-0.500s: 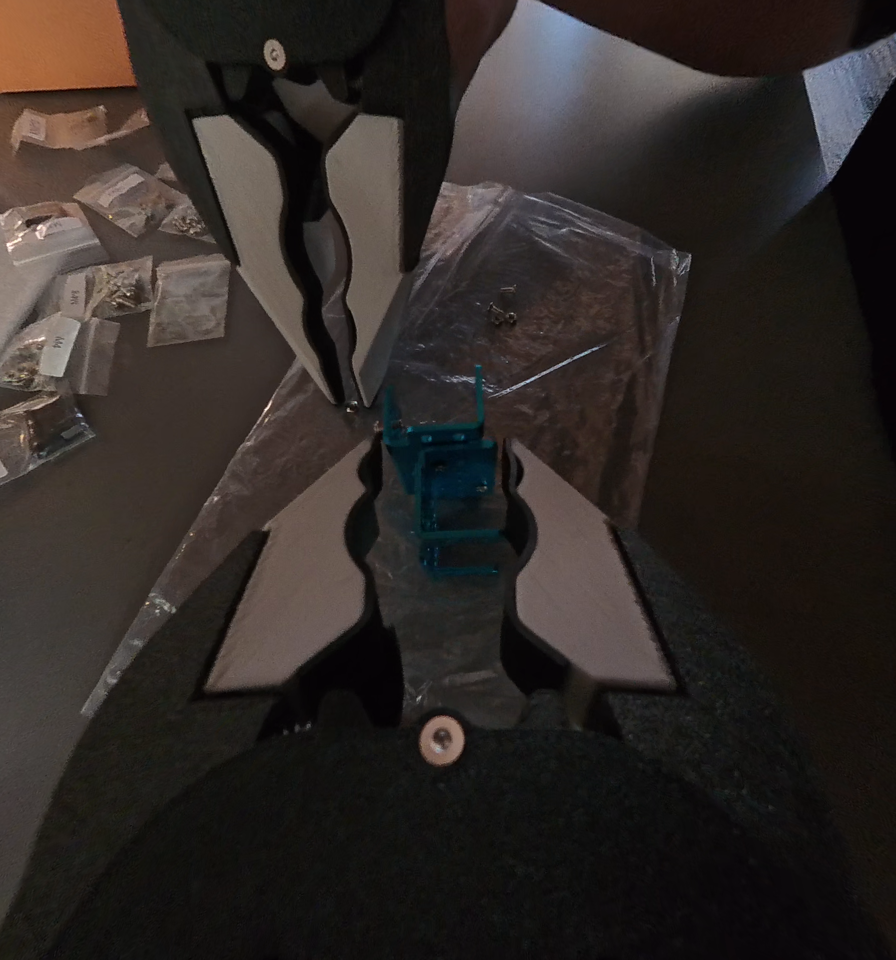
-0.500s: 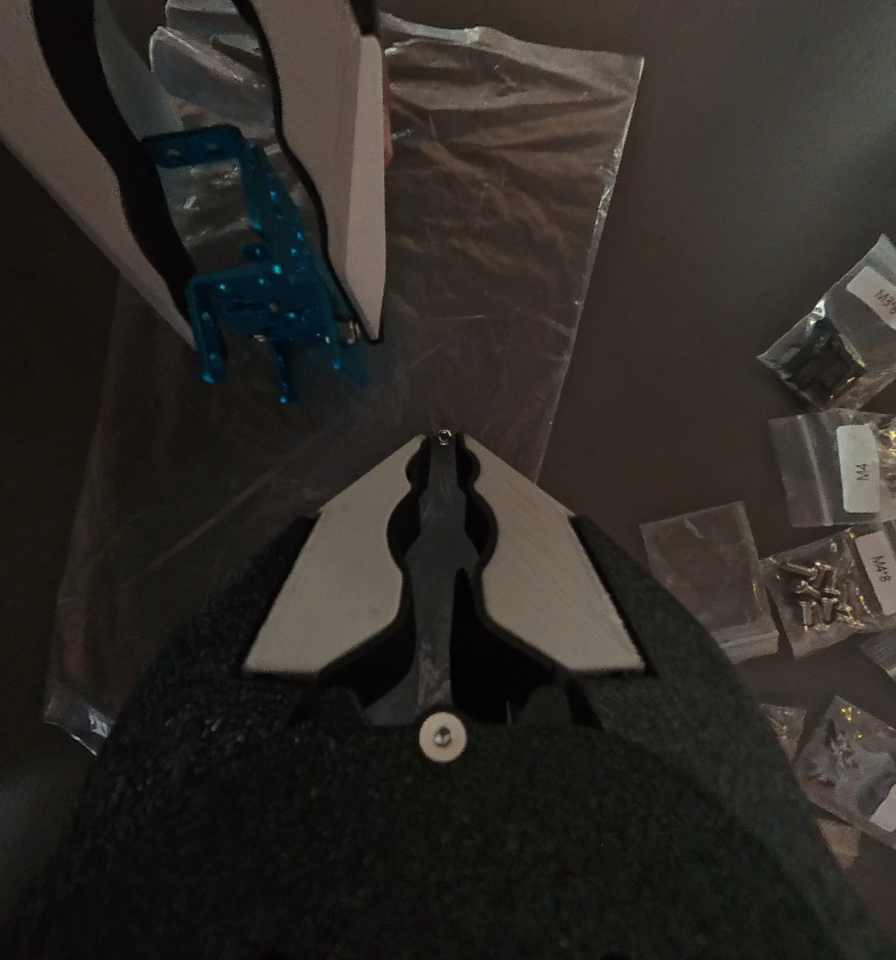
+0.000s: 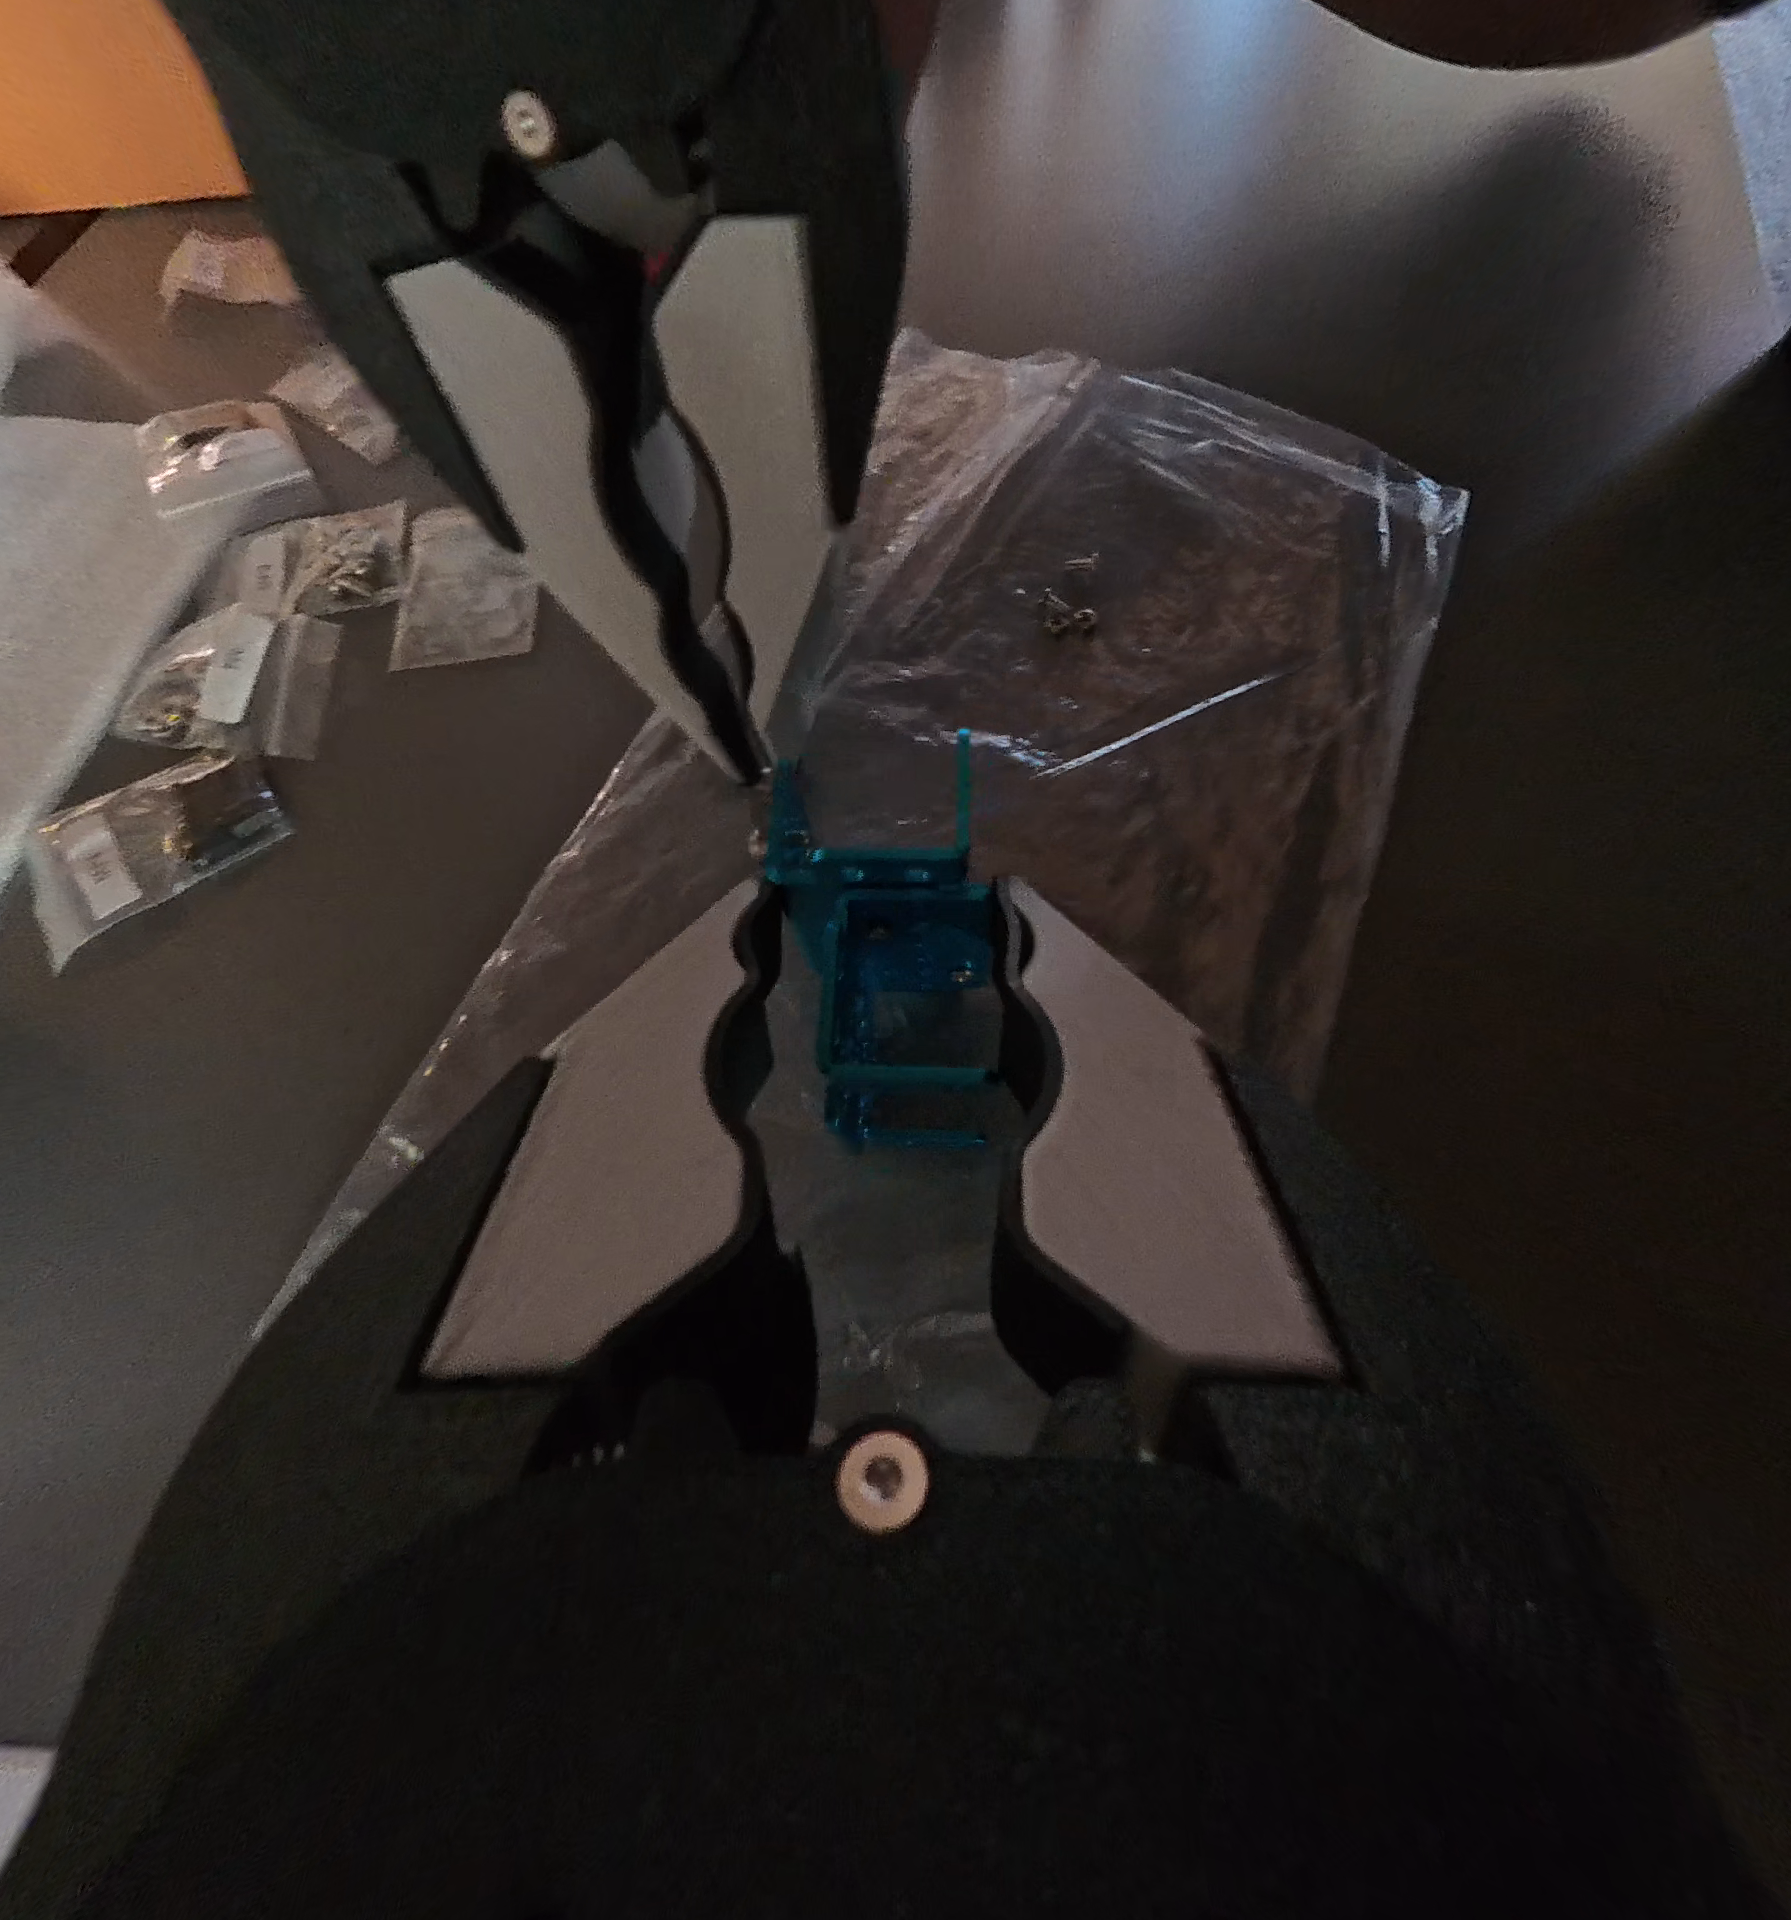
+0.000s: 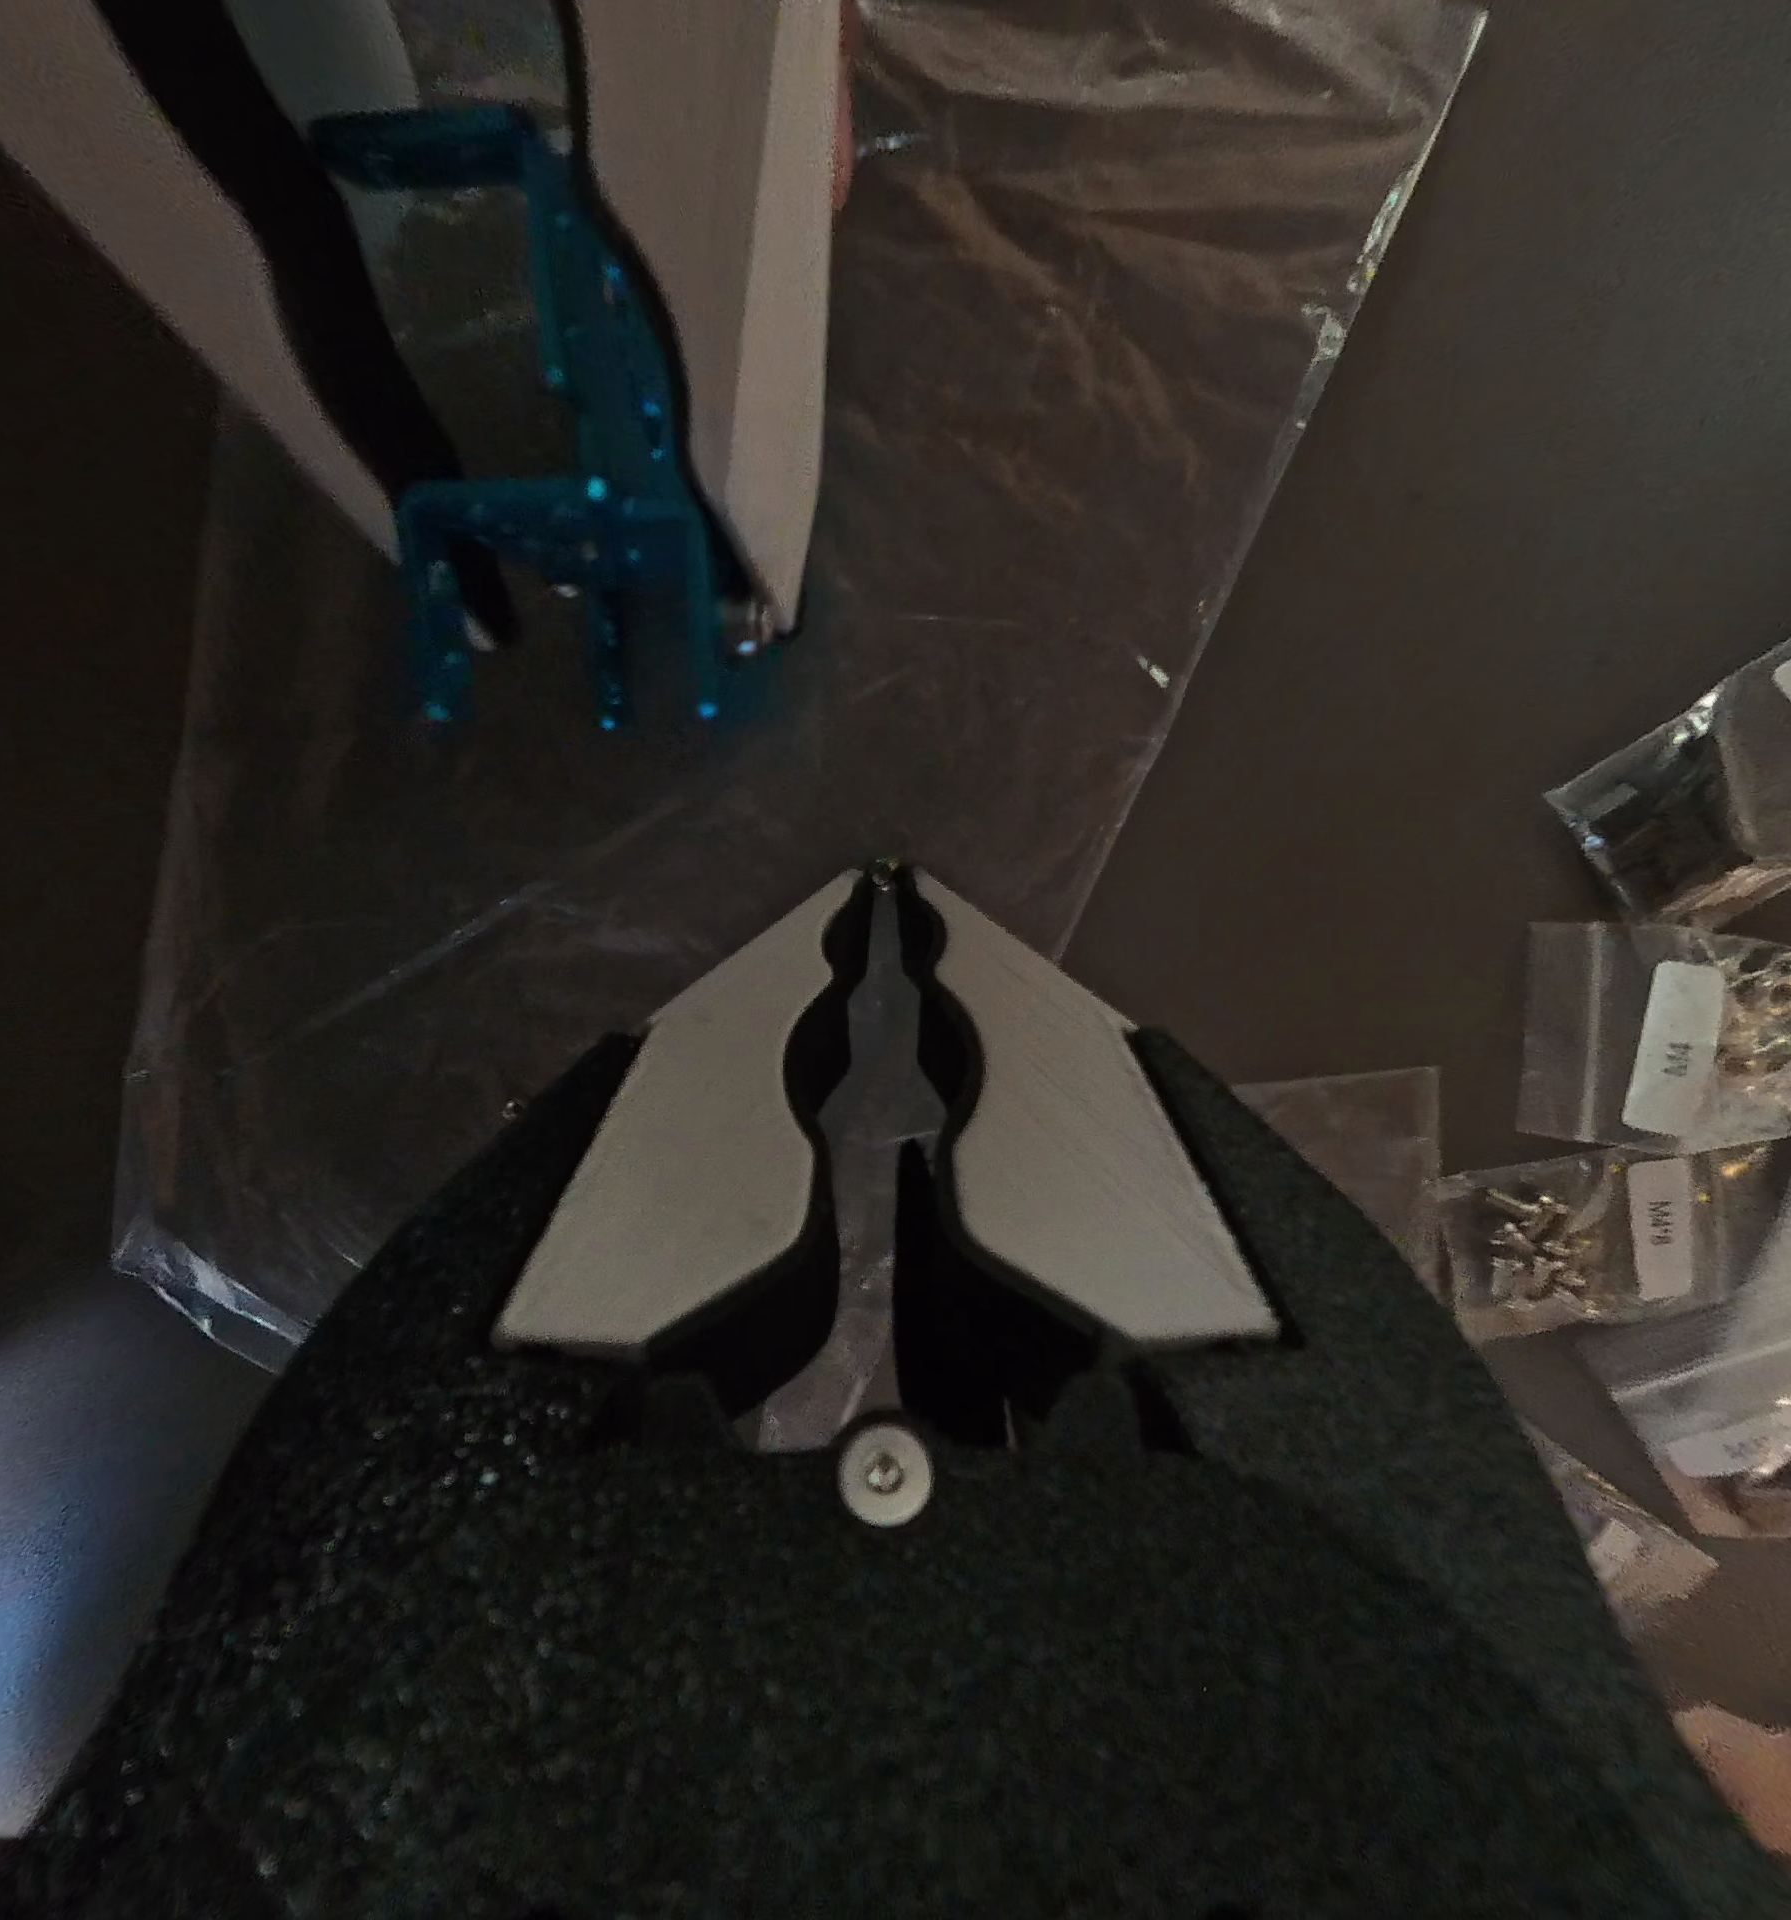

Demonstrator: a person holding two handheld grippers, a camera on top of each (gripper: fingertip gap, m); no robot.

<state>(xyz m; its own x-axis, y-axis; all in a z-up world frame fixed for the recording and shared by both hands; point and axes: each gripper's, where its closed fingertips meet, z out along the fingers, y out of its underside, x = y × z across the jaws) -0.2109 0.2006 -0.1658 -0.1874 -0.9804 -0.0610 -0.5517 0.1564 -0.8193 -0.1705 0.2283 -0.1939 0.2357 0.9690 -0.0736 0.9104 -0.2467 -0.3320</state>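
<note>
My left gripper is shut on a blue metal bracket assembly and holds it over a clear plastic bag on the dark table. My right gripper comes in from the top, shut on a small screw at its tips, right against the bracket's upper left flange. In the right wrist view my right gripper pinches the screw. There the left gripper holds the bracket at the top left, above the bag.
A few loose screws lie on the plastic bag. Several small zip bags of hardware lie on the table beside it; they also show in the right wrist view. An orange surface is at the far left corner. Left tips to right tips: about 6 centimeters.
My right gripper with the screw has moved closer to the bracket's flange. The left gripper still holds the bracket, which now looks nearer in the right wrist view.
</note>
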